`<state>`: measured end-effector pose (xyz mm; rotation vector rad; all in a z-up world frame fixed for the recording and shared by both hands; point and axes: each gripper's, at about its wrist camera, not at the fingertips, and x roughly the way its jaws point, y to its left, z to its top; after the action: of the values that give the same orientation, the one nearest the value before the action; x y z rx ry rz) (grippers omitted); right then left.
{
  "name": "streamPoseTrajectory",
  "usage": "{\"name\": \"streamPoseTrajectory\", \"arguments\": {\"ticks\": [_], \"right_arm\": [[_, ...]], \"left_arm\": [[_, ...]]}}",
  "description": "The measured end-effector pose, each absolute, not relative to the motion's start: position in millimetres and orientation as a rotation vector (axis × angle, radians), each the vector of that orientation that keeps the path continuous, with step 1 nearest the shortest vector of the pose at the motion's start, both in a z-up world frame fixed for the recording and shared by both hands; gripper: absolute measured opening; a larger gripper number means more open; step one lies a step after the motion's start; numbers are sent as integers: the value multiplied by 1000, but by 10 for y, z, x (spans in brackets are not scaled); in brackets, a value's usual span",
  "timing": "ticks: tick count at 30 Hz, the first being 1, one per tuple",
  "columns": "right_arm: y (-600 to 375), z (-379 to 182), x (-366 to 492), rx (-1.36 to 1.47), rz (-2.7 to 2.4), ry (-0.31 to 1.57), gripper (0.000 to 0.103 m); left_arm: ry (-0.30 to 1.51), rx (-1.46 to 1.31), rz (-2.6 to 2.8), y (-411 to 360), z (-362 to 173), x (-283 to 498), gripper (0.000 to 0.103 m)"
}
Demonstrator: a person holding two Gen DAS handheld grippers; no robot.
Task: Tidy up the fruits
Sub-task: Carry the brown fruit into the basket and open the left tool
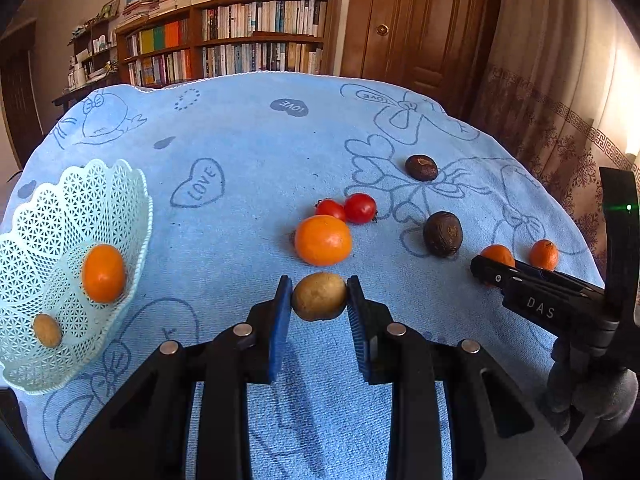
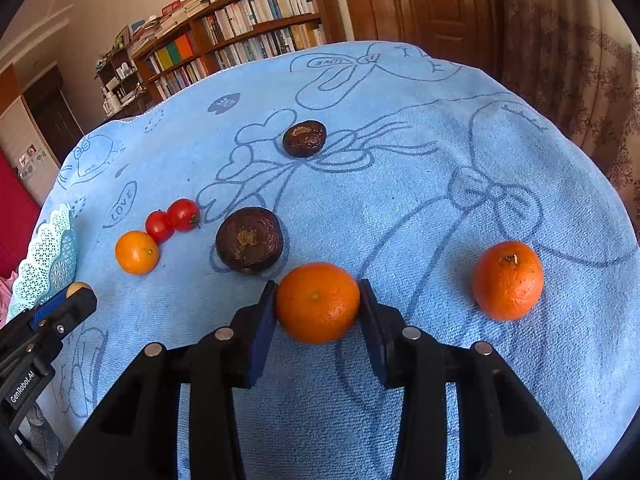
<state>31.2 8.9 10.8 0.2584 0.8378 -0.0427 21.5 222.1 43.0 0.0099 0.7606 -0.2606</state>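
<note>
My left gripper [image 1: 319, 285] is shut on a small tan fruit [image 1: 319, 298] just in front of a loose orange [image 1: 323, 240] and two cherry tomatoes [image 1: 346, 208]. At the left stands a pale lattice basket [image 1: 100, 192] holding an orange [image 1: 103, 273] and another tan fruit [image 1: 47, 330]. My right gripper [image 2: 318, 285] is shut on an orange [image 2: 318, 304], with a second orange [image 2: 507, 280] to its right. Two dark brown fruits [image 2: 249, 239] [image 2: 304, 138] lie beyond it. Whether either held fruit is off the cloth is unclear.
A blue printed towel [image 1: 240, 152] covers the round table, which drops away on all sides. In the right wrist view the left gripper [image 2: 66, 300] sits by the basket [image 2: 48, 256]. A bookshelf [image 1: 240, 40], a wooden door [image 1: 420, 20] and a curtain stand behind.
</note>
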Motion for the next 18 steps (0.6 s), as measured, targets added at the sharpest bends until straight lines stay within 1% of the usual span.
{"name": "streamPoseTrajectory", "arguments": {"ticks": [9, 18], "right_arm": [[91, 105, 313, 256, -43, 838, 40], [95, 96, 326, 247, -48, 840, 40]], "left_arm": [[693, -41, -158, 2685, 654, 189, 28], [645, -112, -11, 3357, 834, 194, 28]]}}
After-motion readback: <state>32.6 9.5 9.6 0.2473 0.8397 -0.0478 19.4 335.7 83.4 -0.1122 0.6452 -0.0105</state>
